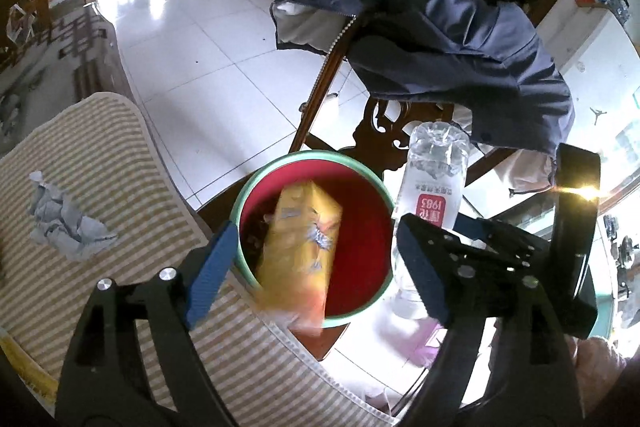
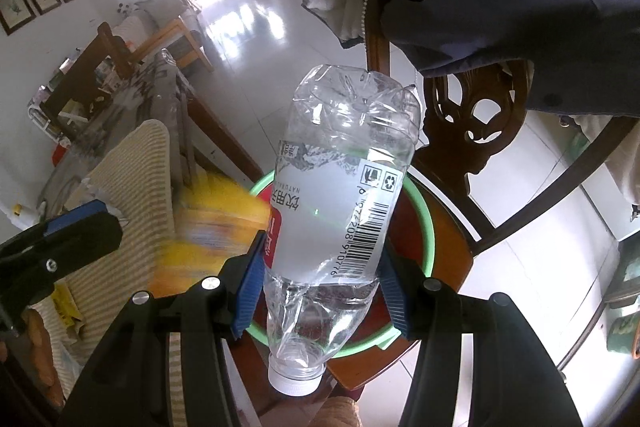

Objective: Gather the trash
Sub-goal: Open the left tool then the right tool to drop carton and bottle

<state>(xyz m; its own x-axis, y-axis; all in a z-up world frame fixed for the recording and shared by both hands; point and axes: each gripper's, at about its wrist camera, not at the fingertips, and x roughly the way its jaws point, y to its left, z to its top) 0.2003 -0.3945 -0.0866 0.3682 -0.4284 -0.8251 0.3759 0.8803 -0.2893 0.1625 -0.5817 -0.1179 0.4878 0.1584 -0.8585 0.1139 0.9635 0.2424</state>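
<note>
A red bin with a green rim (image 1: pixel 362 167) stands on a wooden chair seat. A yellow snack packet (image 1: pixel 302 247), blurred, hangs at the bin's mouth between the fingers of my left gripper (image 1: pixel 316 271), which is open and not touching it. My right gripper (image 2: pixel 320 291) is shut on a clear, crushed plastic bottle (image 2: pixel 344 187), cap toward the camera, held over the bin (image 2: pixel 424 215). The bottle (image 1: pixel 434 183) and the right gripper show at the right of the left wrist view. A crumpled grey paper (image 1: pixel 64 223) lies on the striped cushion.
A dark blue jacket (image 1: pixel 440 27) hangs over the carved wooden chair back (image 1: pixel 384 143). A striped cushion (image 1: pixel 100 267) lies to the left of the bin. The white tiled floor (image 1: pixel 192 47) stretches behind. A wooden table with clutter (image 2: pixel 80 79) stands at the left.
</note>
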